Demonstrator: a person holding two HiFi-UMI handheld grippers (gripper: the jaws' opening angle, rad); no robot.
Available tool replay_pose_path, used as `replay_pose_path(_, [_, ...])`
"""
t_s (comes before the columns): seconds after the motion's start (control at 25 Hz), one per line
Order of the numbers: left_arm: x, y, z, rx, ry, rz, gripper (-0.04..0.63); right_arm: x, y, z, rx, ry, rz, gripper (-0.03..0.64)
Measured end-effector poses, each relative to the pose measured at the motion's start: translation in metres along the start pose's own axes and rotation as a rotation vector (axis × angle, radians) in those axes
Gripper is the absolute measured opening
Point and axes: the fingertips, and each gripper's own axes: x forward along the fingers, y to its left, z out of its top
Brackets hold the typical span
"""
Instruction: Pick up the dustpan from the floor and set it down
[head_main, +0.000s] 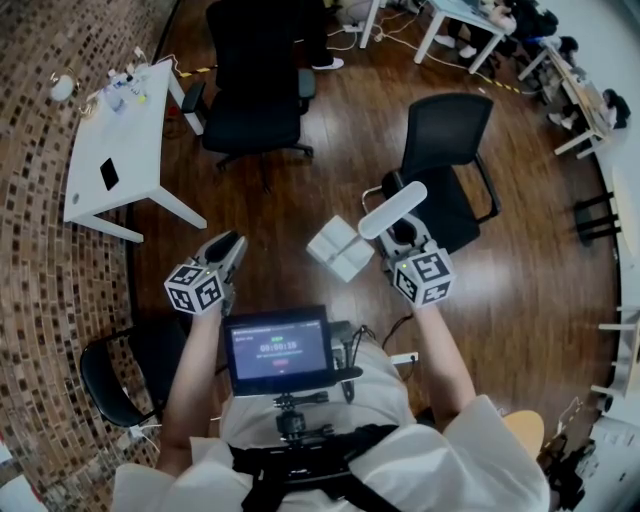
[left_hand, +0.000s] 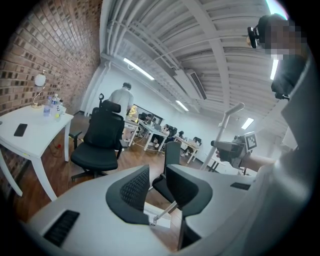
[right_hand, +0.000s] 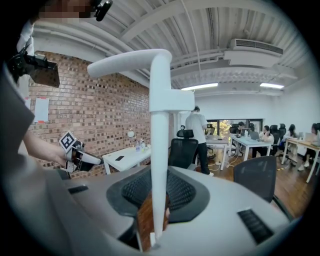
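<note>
The white dustpan (head_main: 340, 248) hangs above the wooden floor, its long handle (head_main: 393, 210) clamped in my right gripper (head_main: 398, 232), which is shut on it. In the right gripper view the handle (right_hand: 159, 150) rises straight up between the dark pads (right_hand: 182, 192) and bends left at the top. My left gripper (head_main: 231, 245) is held to the left of the dustpan, apart from it. It stands open with nothing between its pads (left_hand: 131, 189). Through that gap part of the dustpan (left_hand: 159, 216) shows low down.
A black office chair (head_main: 445, 170) stands just beyond the dustpan, and another (head_main: 258, 80) further back. At the left, a white table (head_main: 115, 150) with small items stands by the brick wall. A third chair (head_main: 125, 370) is beside my left side. People sit at desks far off.
</note>
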Motion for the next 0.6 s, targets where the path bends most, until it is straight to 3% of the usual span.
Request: replay_pose_path(0.6, [0.002, 0.0, -0.008, -0.009, 0.02, 0.017, 0.095, 0.008, -0.009, -0.021, 0.01, 0.035, 0.005, 0.101])
